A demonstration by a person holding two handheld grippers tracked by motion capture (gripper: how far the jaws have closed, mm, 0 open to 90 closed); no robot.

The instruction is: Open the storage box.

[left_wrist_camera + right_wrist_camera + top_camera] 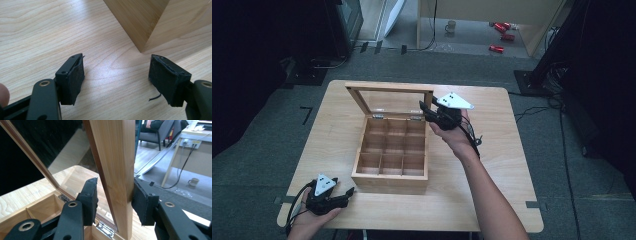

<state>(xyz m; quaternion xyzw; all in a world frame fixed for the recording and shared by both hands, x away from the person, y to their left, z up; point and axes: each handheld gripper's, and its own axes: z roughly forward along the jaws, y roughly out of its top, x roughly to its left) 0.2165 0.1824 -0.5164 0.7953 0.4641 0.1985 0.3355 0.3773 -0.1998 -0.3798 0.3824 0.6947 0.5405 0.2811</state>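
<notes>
Pale wood makes up the box (390, 155), which sits near the middle of the worktop (492, 190) with its nine compartments showing. Its lid (392, 100), a wooden frame around a clear pane, stands raised at the far side on two metal hinges (106, 230).

The right gripper (428, 109) is held at the lid's right edge, above the box's far right corner. In the right gripper view the side rail of the lid frame runs up between the jaws: the right pad (141, 202) presses against the rail's outer face, while the left pad (91, 197) sits on the pane side, and whether it touches the wood is hard to tell. The jaws are closed around the rail.

The left gripper (351, 191) rests low at the near left of the worktop, just beside the box's near left corner. In the left gripper view its jaws stand wide apart with nothing but bare worktop between them, the box corner just ahead.
</notes>
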